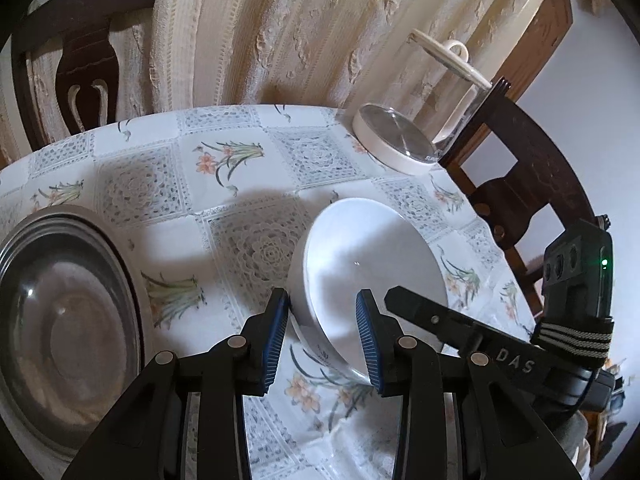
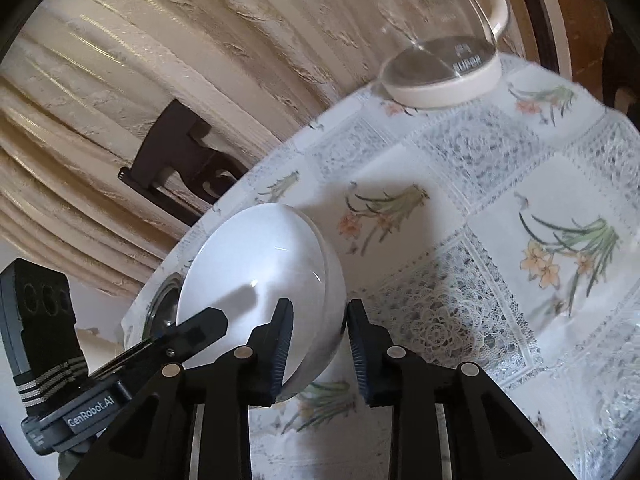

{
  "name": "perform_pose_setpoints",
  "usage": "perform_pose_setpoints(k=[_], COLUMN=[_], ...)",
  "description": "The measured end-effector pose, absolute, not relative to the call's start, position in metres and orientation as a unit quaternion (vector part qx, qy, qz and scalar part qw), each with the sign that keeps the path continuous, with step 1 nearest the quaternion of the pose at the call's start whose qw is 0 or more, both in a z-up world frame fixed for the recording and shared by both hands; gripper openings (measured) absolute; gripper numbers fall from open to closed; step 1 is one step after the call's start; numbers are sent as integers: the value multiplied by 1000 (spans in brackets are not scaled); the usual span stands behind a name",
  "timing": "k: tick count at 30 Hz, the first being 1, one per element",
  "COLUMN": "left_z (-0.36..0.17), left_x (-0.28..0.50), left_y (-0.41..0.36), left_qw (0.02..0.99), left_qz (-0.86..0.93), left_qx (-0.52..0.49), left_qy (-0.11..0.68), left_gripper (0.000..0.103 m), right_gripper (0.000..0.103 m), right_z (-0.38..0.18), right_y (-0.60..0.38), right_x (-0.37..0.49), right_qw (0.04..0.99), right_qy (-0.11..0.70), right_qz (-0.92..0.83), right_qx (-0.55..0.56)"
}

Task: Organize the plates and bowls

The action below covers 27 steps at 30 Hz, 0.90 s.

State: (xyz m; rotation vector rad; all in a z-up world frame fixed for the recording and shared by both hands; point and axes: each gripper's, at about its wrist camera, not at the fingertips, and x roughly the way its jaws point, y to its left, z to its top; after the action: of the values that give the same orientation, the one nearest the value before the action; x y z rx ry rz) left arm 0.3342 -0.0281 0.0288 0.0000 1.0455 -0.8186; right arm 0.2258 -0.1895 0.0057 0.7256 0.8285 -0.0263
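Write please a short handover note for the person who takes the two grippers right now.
Left gripper: open, fingers astride the near rim of the white bowl, not clamped.
Right gripper: open, astride the opposite rim of the same bowl.
The bowl sits on the floral tablecloth; a glass plate lies to its left. A glass kettle stands at the far edge.
Done: nothing stacked.
Left: grip the bowl and group it with the plate.

Left gripper [image 1: 322, 338] fingers [image 1: 276, 336] straddle the white bowl's [image 1: 372, 256] rim, unclosed.
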Motion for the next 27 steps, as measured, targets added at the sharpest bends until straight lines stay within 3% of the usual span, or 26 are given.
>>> perform_pose_setpoints(k=[27], left_z=[69], left_x=[333], left_y=[100], left_qw=[844], left_qz=[-331], left_qx=[-63], left_qy=[417], left_gripper=[36], right_gripper=[30], right_z=[51], right_y=[-87], right_x=[274], right_qw=[872], right_qy=[405], right_qz=[62], right_qx=[268])
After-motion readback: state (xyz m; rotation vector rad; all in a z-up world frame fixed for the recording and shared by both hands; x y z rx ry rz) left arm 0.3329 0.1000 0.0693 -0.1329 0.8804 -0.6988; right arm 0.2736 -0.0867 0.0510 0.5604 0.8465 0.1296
